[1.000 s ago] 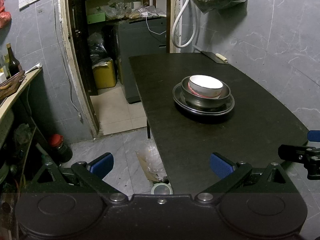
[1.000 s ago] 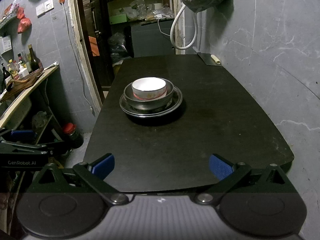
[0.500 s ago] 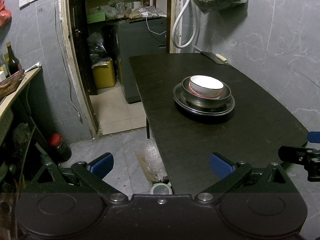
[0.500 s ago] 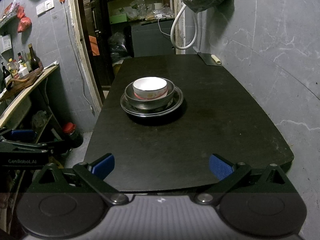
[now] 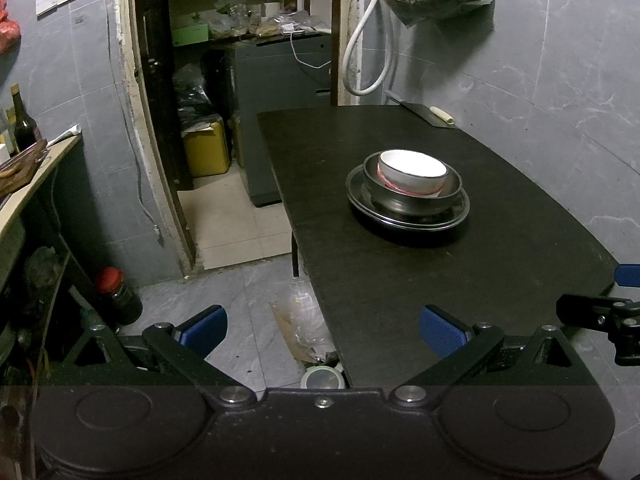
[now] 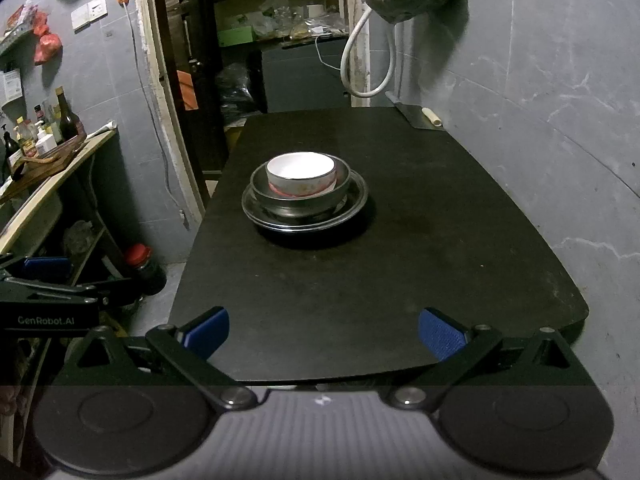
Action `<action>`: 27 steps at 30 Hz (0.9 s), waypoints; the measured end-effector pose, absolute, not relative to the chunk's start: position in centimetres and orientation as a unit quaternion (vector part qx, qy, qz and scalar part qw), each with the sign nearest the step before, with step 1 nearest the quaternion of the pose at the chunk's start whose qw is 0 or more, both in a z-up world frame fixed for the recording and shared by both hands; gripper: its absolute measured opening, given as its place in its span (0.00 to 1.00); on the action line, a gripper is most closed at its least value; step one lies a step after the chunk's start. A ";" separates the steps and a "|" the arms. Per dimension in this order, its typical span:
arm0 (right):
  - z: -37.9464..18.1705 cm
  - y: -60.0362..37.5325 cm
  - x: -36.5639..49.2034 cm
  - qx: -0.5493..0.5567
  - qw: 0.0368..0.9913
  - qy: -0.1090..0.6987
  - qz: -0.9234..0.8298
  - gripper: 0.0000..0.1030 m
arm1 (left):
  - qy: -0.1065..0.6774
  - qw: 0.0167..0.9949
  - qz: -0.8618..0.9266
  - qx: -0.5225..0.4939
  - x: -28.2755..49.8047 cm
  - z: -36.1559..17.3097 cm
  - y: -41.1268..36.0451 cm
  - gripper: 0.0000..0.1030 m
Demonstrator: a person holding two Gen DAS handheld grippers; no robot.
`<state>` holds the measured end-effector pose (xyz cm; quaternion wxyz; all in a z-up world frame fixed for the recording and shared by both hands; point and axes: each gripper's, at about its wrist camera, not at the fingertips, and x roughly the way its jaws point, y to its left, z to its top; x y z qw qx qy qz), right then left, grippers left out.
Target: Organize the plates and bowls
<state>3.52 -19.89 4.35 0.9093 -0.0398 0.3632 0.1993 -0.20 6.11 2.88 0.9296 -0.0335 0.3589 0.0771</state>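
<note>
A white bowl (image 5: 412, 169) sits inside a steel bowl (image 5: 416, 196), which sits on a steel plate (image 5: 408, 220) on the black table (image 5: 460, 280). The same stack shows in the right wrist view: white bowl (image 6: 301, 171), steel bowl (image 6: 300, 202), steel plate (image 6: 352, 208). My left gripper (image 5: 323, 330) is open and empty at the table's near left corner. My right gripper (image 6: 323, 332) is open and empty above the near edge, well short of the stack.
A cleaver (image 6: 416, 117) lies at the table's far right corner. A wall (image 6: 560, 120) runs along the right side. A doorway (image 5: 240, 120) and a counter with bottles (image 6: 48, 148) are at the left. A red-capped jar (image 5: 118, 294) and litter (image 5: 304, 328) are on the floor.
Almost nothing has changed. Both grippers stay open and nearly still, with only a slight drift of the views.
</note>
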 end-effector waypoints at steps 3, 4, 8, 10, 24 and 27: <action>4.3 -19.9 3.5 -0.040 0.909 0.363 0.199 1.00 | 0.359 0.930 0.077 -0.034 -0.2 2.8 6.1 0.99; 4.3 -19.9 3.5 -0.040 0.909 0.363 0.200 1.00 | 0.359 0.930 0.077 -0.033 -0.2 2.9 6.1 0.99; 4.3 -19.9 3.5 -0.039 0.909 0.363 0.200 1.00 | 0.359 0.929 0.077 -0.033 -0.2 2.8 6.1 0.99; 4.3 -19.9 3.5 -0.040 0.909 0.363 0.200 1.00 | 0.359 0.929 0.077 -0.033 -0.1 2.9 6.1 0.99; 4.2 -19.8 3.5 -0.039 0.908 0.366 0.198 1.00 | 0.360 0.929 0.076 -0.032 -0.2 2.8 6.1 0.99; 4.0 -19.7 3.5 -0.038 0.908 0.367 0.198 1.00 | 0.363 0.928 0.074 -0.030 -0.1 2.7 6.0 0.99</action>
